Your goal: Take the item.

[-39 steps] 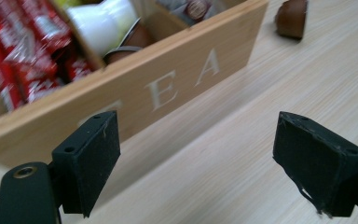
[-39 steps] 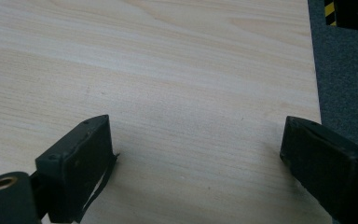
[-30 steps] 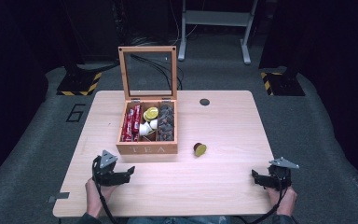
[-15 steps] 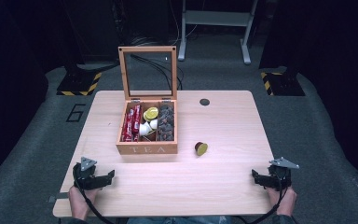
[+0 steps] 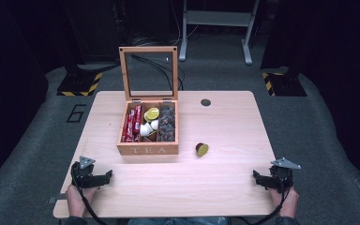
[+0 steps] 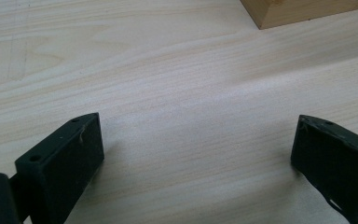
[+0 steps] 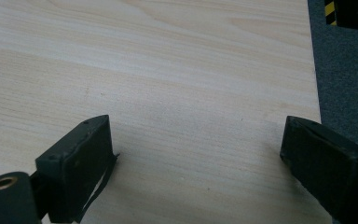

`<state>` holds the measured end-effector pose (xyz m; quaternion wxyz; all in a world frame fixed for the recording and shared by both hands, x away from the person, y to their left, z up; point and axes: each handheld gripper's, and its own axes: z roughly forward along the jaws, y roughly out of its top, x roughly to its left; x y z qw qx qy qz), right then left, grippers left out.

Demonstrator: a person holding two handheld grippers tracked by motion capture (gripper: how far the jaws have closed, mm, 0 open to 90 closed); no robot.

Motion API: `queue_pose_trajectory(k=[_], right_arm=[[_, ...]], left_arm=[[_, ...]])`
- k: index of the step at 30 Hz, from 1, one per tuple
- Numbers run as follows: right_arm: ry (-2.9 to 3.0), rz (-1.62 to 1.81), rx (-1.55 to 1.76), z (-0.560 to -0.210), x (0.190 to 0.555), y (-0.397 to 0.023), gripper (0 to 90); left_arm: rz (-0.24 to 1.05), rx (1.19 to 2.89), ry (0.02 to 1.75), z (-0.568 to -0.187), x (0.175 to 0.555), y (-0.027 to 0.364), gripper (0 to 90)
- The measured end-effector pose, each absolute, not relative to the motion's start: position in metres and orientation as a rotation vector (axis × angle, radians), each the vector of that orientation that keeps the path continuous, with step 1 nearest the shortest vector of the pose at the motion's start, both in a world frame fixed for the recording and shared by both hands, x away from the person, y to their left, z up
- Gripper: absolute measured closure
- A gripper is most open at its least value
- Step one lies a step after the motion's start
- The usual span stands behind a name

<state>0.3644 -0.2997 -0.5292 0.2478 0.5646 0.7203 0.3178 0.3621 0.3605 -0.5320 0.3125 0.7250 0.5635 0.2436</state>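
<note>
Both grippers rest at the near edge of the tabletop (image 5: 225, 126), empty, while the capsule waits beside the tea box.

I see the tea box (image 5: 148, 150) standing mid-tabletop with its glass lid up, sachets and capsules inside. Compared with a second ago, my left gripper (image 5: 104, 176) has slid outward to the near left corner, and its fingers (image 6: 63, 161) have just been opening; now they are spread wide with only bare wood between them. My right gripper (image 5: 257, 176) has not moved, fingers (image 7: 77, 161) likewise spread. One loose capsule (image 5: 201, 149) lies just right of the box, well apart from both, so I judge a fresh reach for it comes next.
</note>
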Motion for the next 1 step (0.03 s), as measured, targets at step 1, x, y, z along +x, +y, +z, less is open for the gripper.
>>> queue_pose_trajectory(k=[1], right_arm=[[1.965,0.865,1.538,-0.5292,0.3646,-0.2998,8.6]], left_arm=[[0.637,1.917,1.480,-0.5321,0.3626,0.3608,1.6]])
